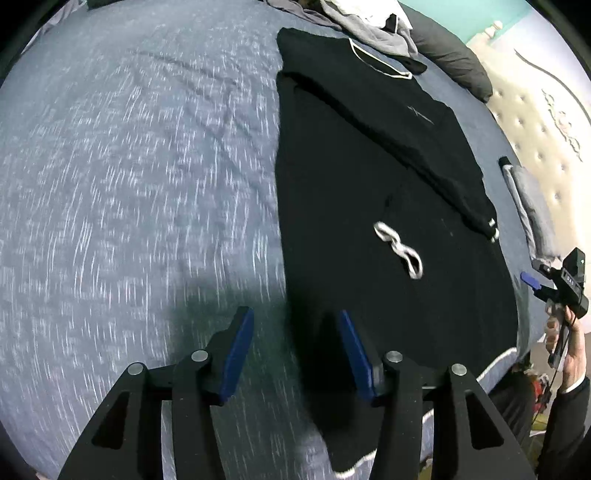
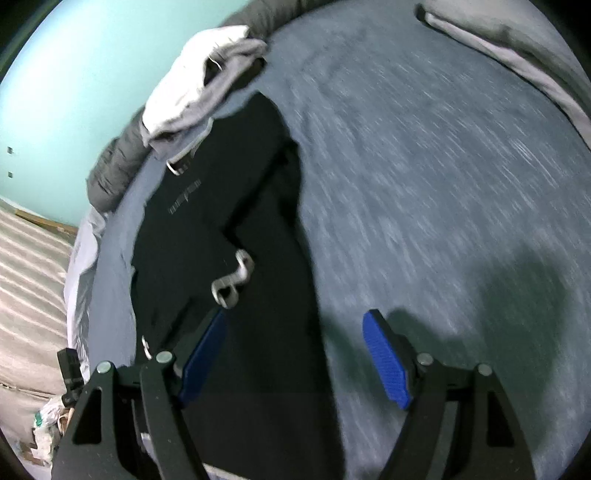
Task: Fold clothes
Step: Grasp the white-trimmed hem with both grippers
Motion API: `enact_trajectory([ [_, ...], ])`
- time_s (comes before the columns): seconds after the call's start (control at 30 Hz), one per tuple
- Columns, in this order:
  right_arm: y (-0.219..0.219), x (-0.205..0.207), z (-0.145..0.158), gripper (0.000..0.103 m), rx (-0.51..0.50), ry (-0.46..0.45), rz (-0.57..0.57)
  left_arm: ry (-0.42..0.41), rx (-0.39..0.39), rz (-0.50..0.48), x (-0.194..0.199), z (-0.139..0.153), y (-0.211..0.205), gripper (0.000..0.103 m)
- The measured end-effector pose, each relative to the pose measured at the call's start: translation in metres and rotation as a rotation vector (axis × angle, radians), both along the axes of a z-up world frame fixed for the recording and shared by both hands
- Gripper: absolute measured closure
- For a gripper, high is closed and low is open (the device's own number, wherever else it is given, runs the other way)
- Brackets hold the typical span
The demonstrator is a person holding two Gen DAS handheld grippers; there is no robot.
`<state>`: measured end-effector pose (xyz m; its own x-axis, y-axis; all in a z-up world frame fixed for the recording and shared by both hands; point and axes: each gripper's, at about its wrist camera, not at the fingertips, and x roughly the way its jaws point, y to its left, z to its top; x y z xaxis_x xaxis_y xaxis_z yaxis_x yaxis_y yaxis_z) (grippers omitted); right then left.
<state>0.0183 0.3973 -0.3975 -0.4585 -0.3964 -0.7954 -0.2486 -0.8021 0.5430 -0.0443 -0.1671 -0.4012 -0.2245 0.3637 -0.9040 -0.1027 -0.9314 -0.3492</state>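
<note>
- Looking along the left gripper, its two blue pads stand moderately apart with nothing between them; they hang above the bed, over the near left edge of the garment.
- A black long-sleeved top lies flat on the blue-grey heathered bedcover, its sides folded inward so it forms a long narrow shape running away from the camera.
- One sleeve lies diagonally across the body of the top, its white-striped cuff near the right edge.
- A white chain-link print shows near the middle of the top, and white piping marks the neckline at the far end.
- A heap of grey and white clothes sits just beyond the neckline, beside a dark pillow.
- At the right edge, a hand holds the right gripper beside the bed; a tufted cream headboard stands behind.
- From the right wrist camera, the right gripper has its blue pads spread wide and empty, straddling the right edge of the black top from above.
- The chain-link print shows just ahead of the left pad.
- The clothes heap lies at the far end against a teal wall.
- Both views are motion-blurred.
</note>
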Motion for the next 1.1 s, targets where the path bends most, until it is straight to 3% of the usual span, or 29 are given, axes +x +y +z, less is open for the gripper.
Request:
enact_trajectory([
  [0.2, -0.008, 0.036, -0.004, 0.026, 0.004, -0.099, 0.075, -0.042, 0.055, -0.009, 0.024, -0.001, 0.005, 0.048],
  [0.67, -0.039, 0.072, -0.02, 0.027, 0.032, -0.166, 0.164, -0.103, 0.035, -0.065, 0.058, -0.022, 0.026, 0.048],
  [0.7, -0.043, 0.074, -0.021, 0.035, 0.023, -0.166, 0.179, -0.103, 0.034, -0.072, 0.059, -0.023, 0.027, 0.048],
  [0.73, -0.046, 0.076, -0.022, 0.052, 0.013, -0.166, 0.195, -0.104, 0.033, -0.078, 0.061, -0.024, 0.029, 0.048],
  [0.83, -0.054, 0.081, -0.025, 0.084, 0.012, -0.173, 0.229, -0.102, 0.026, -0.111, 0.066, -0.027, 0.036, 0.049],
  [0.87, -0.056, 0.083, -0.025, 0.09, 0.02, -0.173, 0.235, -0.102, 0.025, -0.12, 0.068, -0.028, 0.037, 0.059],
  [0.9, -0.058, 0.084, -0.024, 0.094, 0.029, -0.171, 0.239, -0.102, 0.046, -0.131, 0.069, -0.027, 0.038, 0.069],
  [0.93, -0.059, 0.085, -0.022, 0.097, 0.032, -0.164, 0.241, -0.102, 0.067, -0.142, 0.071, -0.027, 0.039, 0.089],
  [1.1, -0.062, 0.092, 0.012, 0.099, 0.068, -0.095, 0.268, -0.038, 0.1, -0.167, 0.081, 0.0, 0.034, 0.096],
])
